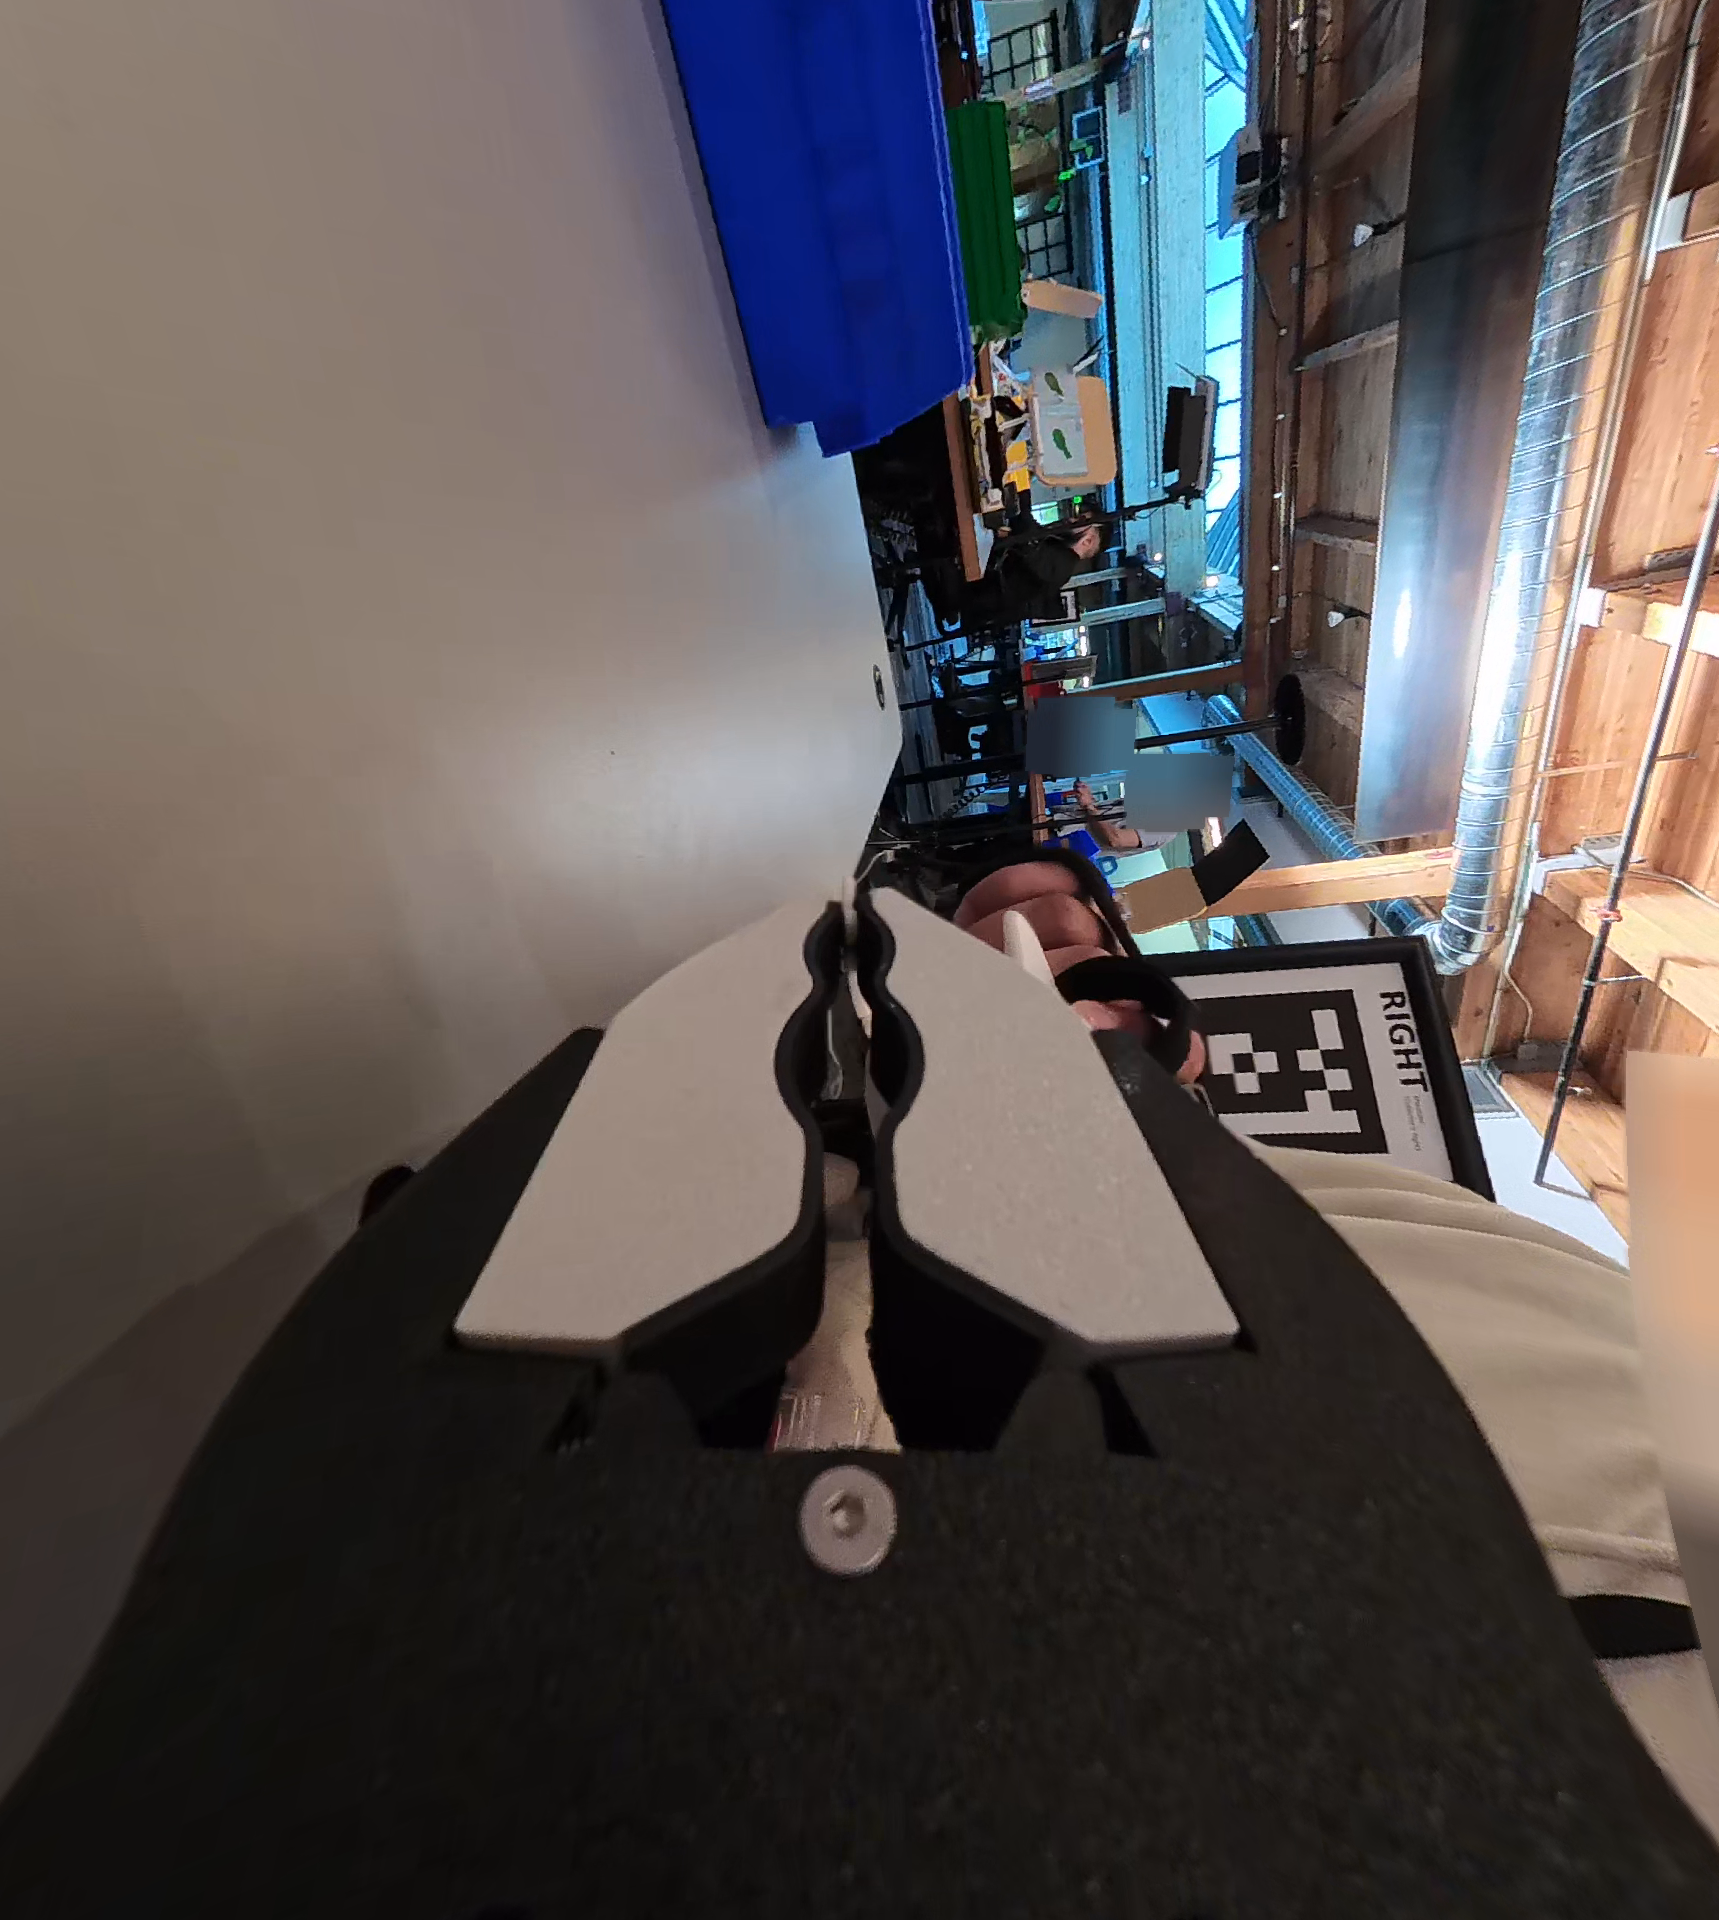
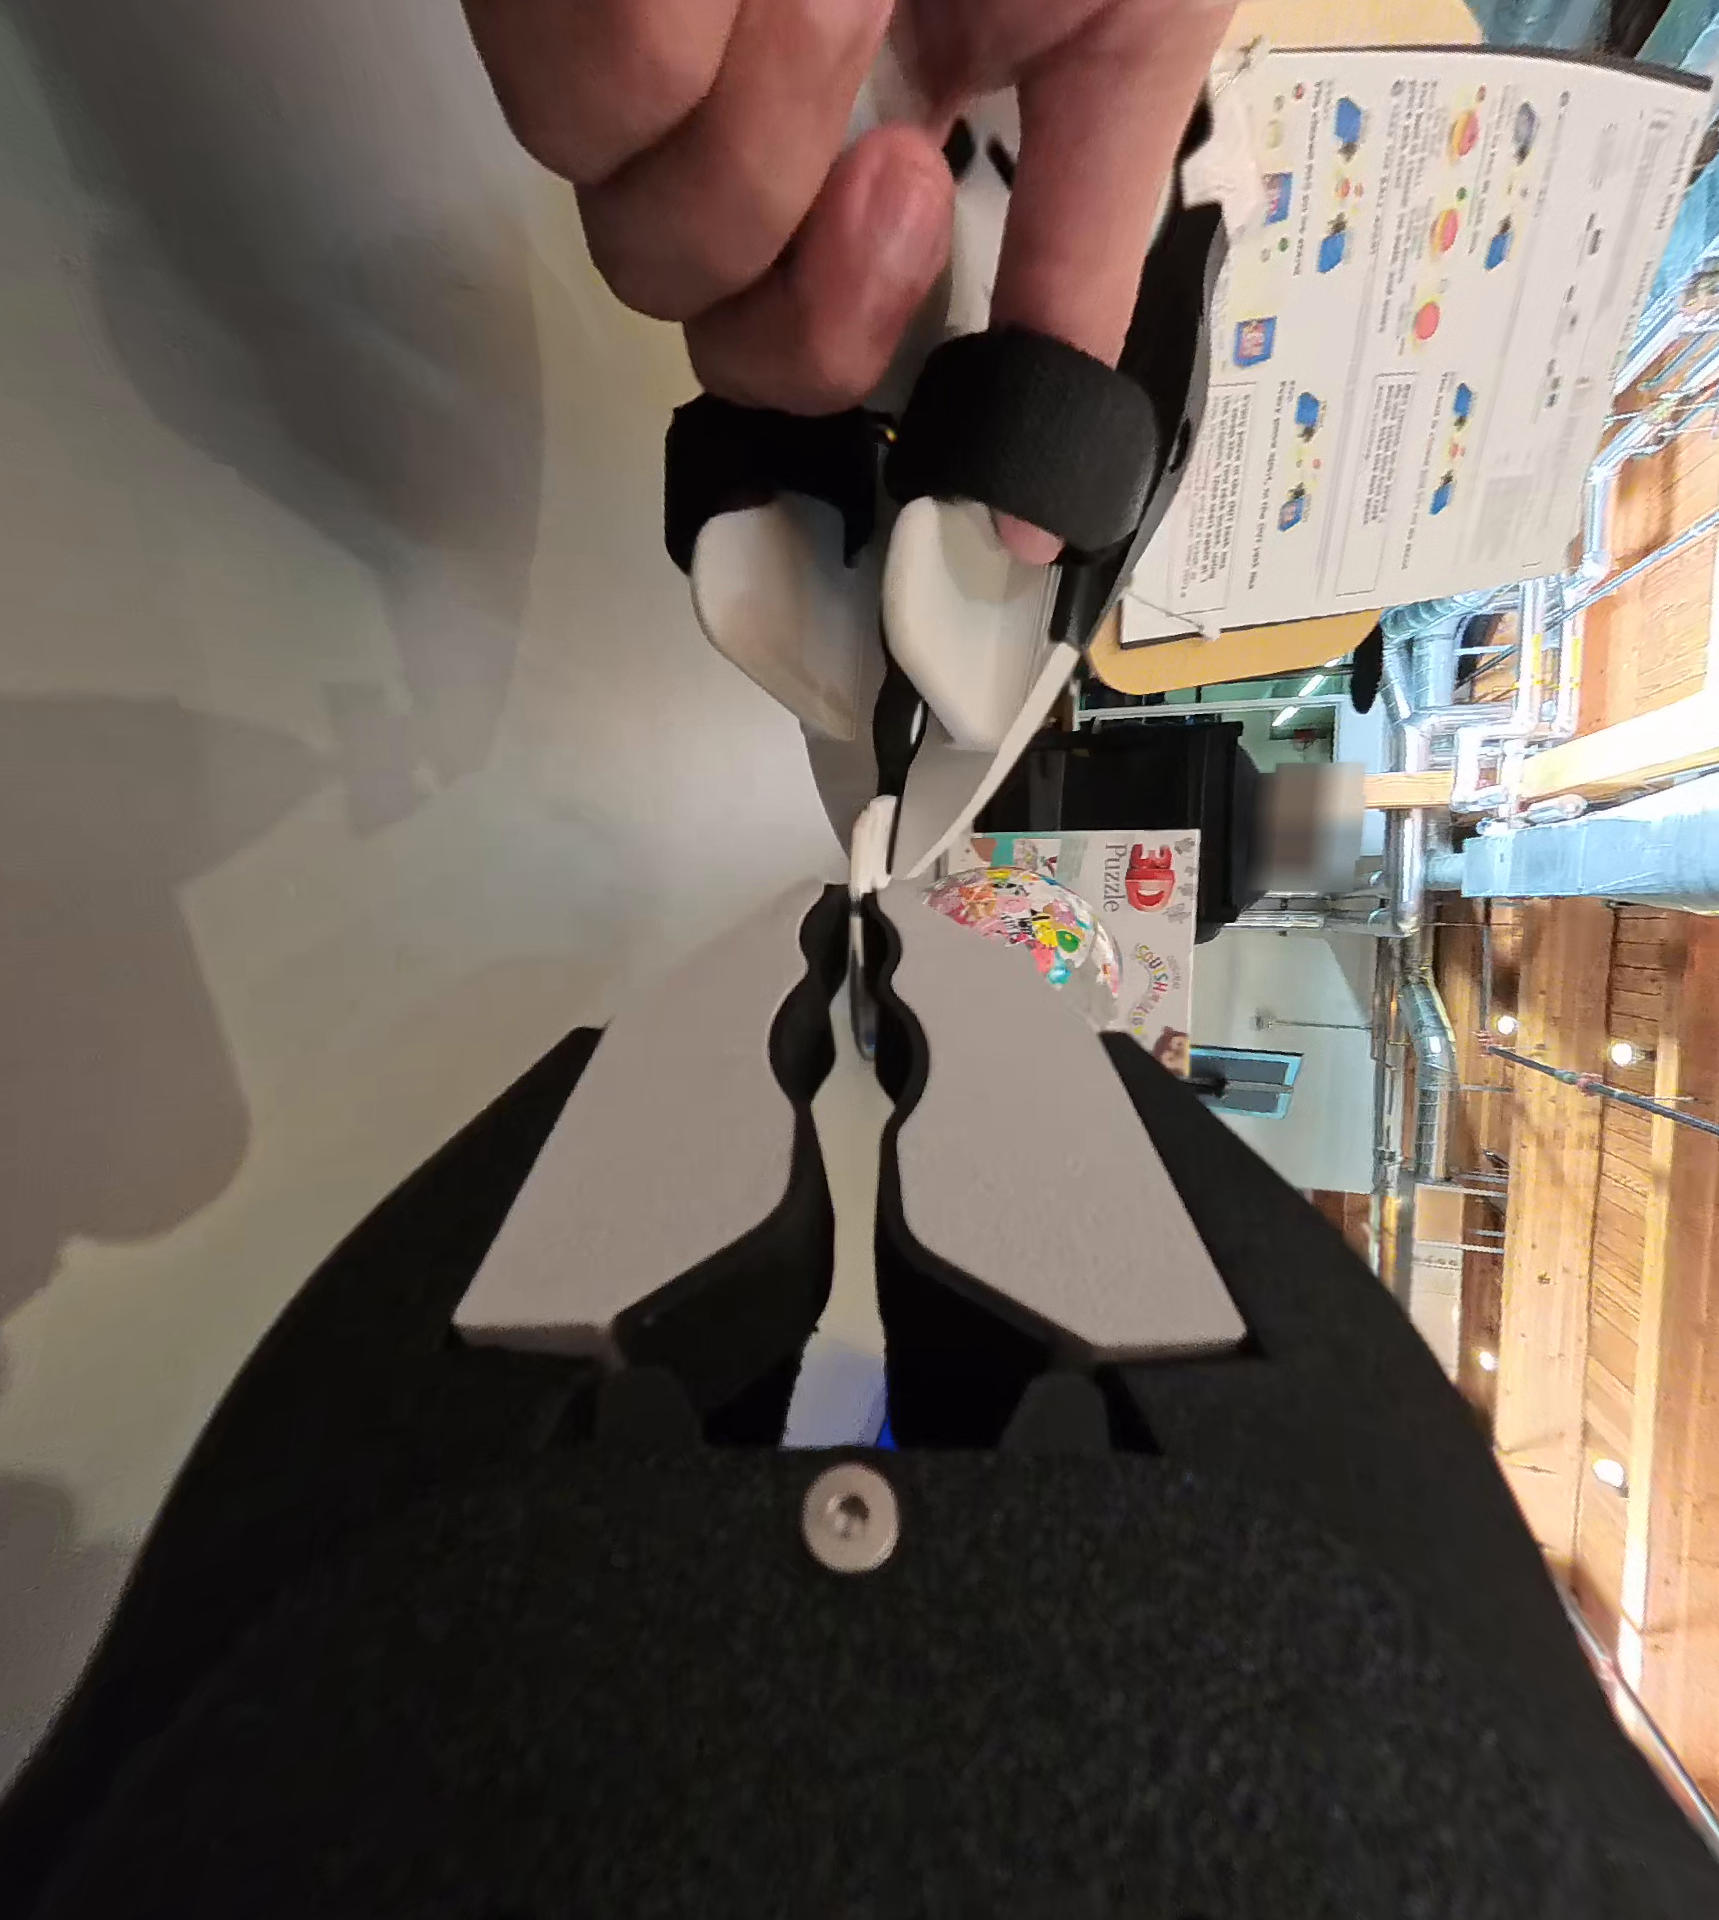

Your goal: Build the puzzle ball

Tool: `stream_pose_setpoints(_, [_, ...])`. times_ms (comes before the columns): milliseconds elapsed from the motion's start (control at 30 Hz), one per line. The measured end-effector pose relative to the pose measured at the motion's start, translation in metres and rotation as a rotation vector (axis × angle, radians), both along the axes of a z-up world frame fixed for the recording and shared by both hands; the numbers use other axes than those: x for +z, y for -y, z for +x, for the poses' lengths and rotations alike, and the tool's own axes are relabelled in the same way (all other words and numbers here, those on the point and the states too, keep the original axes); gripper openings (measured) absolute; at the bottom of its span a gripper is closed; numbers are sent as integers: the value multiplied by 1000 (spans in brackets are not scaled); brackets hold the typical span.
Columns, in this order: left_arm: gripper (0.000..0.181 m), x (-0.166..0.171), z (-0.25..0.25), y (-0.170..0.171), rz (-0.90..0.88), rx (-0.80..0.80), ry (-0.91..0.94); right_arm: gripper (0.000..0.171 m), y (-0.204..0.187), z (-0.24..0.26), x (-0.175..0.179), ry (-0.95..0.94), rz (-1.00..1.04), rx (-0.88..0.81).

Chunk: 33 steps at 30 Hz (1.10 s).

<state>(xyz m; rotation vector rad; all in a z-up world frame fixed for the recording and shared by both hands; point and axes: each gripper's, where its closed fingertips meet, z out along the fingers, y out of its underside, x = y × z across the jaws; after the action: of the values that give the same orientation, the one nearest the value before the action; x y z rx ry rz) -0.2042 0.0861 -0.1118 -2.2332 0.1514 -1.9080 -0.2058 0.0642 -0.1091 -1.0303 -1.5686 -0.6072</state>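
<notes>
White worktop (image 1: 315,623) fills most of both views, which are rolled sideways. At its far edge in the left wrist view sits a blue bin (image 1: 824,208). In the right wrist view a puzzle box (image 2: 1135,914) stands at the far edge of the worktop, and just in front of it lies a dome of joined, brightly printed pieces (image 2: 1021,935), which looks like a finished part of the ball. A sheet of pictured instructions (image 2: 1406,332) is propped beyond.

Both grippers meet in mid-air above the worktop. The left gripper (image 1: 853,935) has its jaws nearly together, pinching a thin white piece (image 1: 847,904) seen edge-on at the tips. The right gripper (image 2: 860,914) is likewise closed down on a thin piece (image 2: 870,847), white at its edge. In the right wrist view a hand (image 2: 782,187) works the left gripper's white levers, and a curved white strip runs from that gripper to the pinch point, so the two pieces touch there, tab to tab; whether they have locked I cannot tell.

As a judgement, the build is under way: one dome stands done, two loose pieces are being joined, and much of the ball is left to close. No other loose pieces show.
</notes>
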Motion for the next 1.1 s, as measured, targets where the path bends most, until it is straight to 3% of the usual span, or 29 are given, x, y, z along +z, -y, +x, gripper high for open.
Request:
stream_pose_setpoints(200, [3,-6,1,-2,87,-22,-55,2,0,1,-5,-20,-170,-41])
stream_pose_setpoints(233, [6,-3,0,-3,129,-25,-58,2,0,1,-3,-40,-209,-32])
stream_pose_setpoints(300, [30,10,-10,-12,213,24,-47,2,-9,7,6,-66,-255,-19])
stream_pose_setpoints(400, [32,26,-35,-7,396,43,-90,2,-59,36,16,-51,-378,-45])
stream_pose_setpoints(500, [30,30,-58,7,537,42,-146,1,-139,64,23,-72,-506,-124])
stream_pose_setpoints(567, [30,22,-73,7,611,94,-232,2,-179,74,4,15,-613,-206])
stream_pose_setpoints(633, [27,16,-82,8,655,145,-276,2,-207,75,-7,128,-555,-209])
stream_pose_setpoints(767, [26,17,-87,5,745,180,-324,2,-230,63,-25,174,-639,-195])
stream_pose_setpoints(900, [26,17,-90,3,885,159,-417,2,-238,55,-34,312,-477,-184])
stream_pose_setpoints(1100, [26,19,-87,-5,889,150,-354,1,-246,54,-47,328,-552,-199])
